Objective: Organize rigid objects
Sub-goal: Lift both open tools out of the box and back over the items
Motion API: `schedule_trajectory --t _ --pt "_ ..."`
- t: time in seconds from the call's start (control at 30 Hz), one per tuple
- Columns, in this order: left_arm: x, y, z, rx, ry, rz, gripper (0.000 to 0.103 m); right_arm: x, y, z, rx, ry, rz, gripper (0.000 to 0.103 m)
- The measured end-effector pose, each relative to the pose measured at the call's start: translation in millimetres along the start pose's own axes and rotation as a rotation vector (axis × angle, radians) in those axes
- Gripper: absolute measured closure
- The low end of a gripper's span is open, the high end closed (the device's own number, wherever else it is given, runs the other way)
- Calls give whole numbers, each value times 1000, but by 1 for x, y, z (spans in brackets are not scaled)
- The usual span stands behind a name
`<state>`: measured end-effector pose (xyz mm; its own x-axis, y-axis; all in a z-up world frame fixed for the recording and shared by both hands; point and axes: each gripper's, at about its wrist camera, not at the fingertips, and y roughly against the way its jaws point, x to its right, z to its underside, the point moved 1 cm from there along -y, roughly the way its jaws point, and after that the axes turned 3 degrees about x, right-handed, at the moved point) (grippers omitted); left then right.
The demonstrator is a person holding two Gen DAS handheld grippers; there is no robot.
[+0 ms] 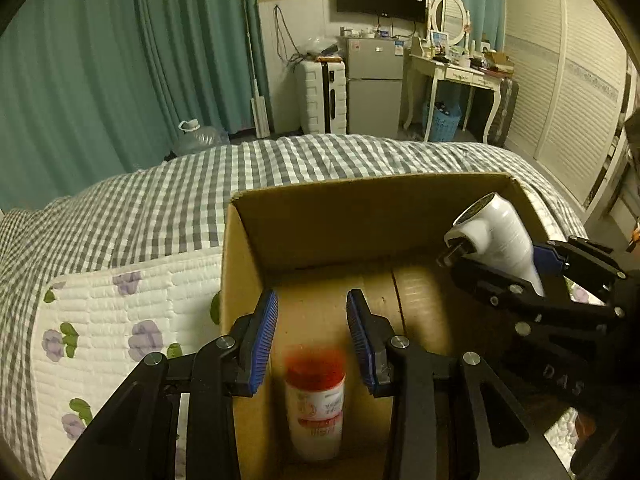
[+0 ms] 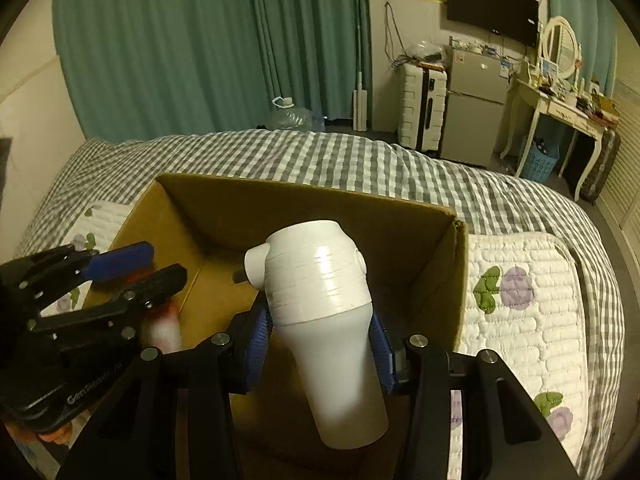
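Cardboard box (image 1: 256, 280) sits open on the checked bedspread (image 1: 160, 200), beside a floral quilted pad (image 1: 120, 320). Over it the right gripper (image 2: 320, 344) clamps a white hair dryer (image 2: 320, 300) between both pads. Left gripper (image 1: 312, 336) hangs wide apart, empty, above a blurred red-capped bottle (image 1: 316, 400) inside the box.

We see a matt brown cardboard box (image 2: 328, 216) on checked cloth bedding (image 2: 320, 156). At centre frame, the white hair dryer (image 2: 320, 280) is glossy, smooth plastic. The gripper fingers (image 1: 262, 340) are matt black with ribbed blue pads. The quilted pad (image 2: 528, 320) at right looks soft, stitched.
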<state>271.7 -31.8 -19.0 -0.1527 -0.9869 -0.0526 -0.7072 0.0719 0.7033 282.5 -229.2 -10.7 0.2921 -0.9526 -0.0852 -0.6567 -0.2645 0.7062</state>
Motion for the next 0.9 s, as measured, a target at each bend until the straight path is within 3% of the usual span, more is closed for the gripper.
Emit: schedule_trajectory --t 0.03,0.1,0.23,0.37,0.53,0.73,0.9 --pt "-2 5 -1 -5 10 -3 56 1 2 -1 2 -8 1 52" --pt "-4 15 -5 -7 25 -16 49 2 13 -3 12 -23 3 33" --pt "-9 48 -12 -8 57 -36 47 2 54 -16 50 -10 45 31" --pt "-3 105 -21 45 67 -35 40 -1 114 -30 109 27 89 20" --pt "12 182 -24 119 76 -33 38 -2 203 -36 177 70 147 15" --pt "19 259 -17 187 135 -20 31 -21 291 -16 219 177 165 8" --pt "23 295 4 217 162 -41 29 -33 330 11 238 203 109 6"
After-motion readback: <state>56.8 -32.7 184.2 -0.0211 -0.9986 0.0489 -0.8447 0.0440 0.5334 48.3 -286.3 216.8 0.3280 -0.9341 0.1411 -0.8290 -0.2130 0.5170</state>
